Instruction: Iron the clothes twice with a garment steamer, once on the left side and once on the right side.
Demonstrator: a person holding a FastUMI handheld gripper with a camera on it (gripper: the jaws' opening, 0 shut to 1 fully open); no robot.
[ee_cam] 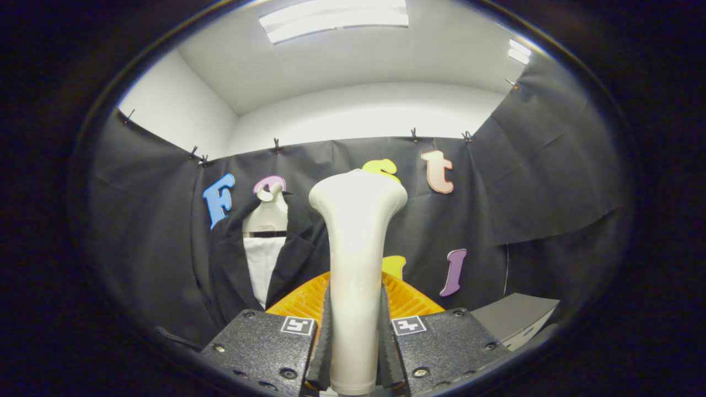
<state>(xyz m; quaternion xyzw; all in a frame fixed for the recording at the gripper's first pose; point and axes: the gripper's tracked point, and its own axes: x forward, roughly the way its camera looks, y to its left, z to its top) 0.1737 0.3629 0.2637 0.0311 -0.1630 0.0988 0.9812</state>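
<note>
In the gripper view, the garment steamer (356, 264) is held upright between the two fingers of the gripper (356, 353), which are closed narrowly on its handle, one finger pressed against each side. The handle is seen rising from between the fingers and widening into a flared head at the top (the head is turned so that its face cannot be made out). The steamer's body is pale and glossy, and a reflection of the ceiling light (333, 19) is caught on it.

Beyond the fingers and to the left of the steamer, a dark jacket (229, 275) is hung on a pale mannequin bust (266, 215), with a white shirt front (262, 267) shown between the lapels. The jacket is set against the black cloth wall (551, 182) of the booth and is well apart from the steamer's head. Just behind the fingers, on either side of the handle, an orange ribbed part (408, 300) is seen; what it belongs to cannot be told. To the right, near the fingers, the corner of a grey box (515, 320) is seen. Above the cloth, white walls and the ceiling are visible.
</note>
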